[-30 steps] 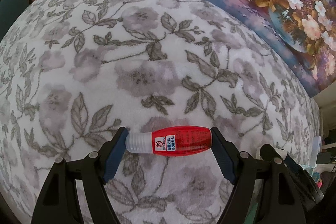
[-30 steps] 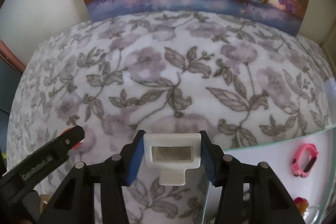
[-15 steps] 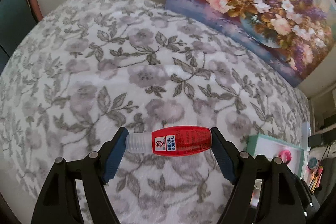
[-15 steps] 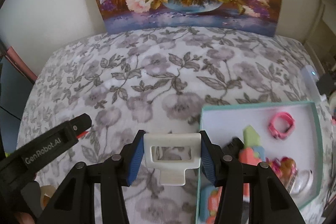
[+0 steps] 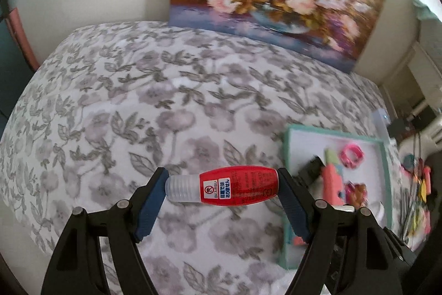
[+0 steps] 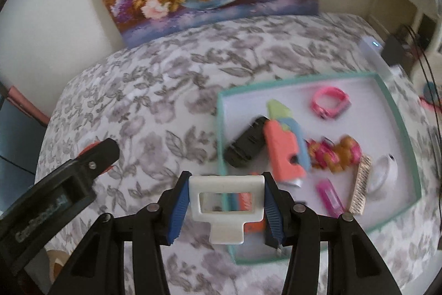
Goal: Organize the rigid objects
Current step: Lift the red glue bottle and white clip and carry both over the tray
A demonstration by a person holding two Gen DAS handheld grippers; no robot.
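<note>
The left gripper is clamped end to end on a small red bottle with a clear ribbed cap, lying crosswise between the blue pads and carried above the flowered bedspread. The right gripper is clenched on a white plastic piece with a rectangular window and a short tab — a clip or buckle of some kind, I can't say which — hanging over the near left corner of the box.

That teal-rimmed box sits on the bedspread to the right and already holds a fair pile: a pink wristband, a black adapter, a coral-and-blue toy, a brush, a white round gadget and some pink bits.

So the sorting looks well under way, with two pieces in the air and neither yet dropped in. The white piece seems nearest to going in — the bottle has farther to travel. Little else lies loose on the cover in these views.
</note>
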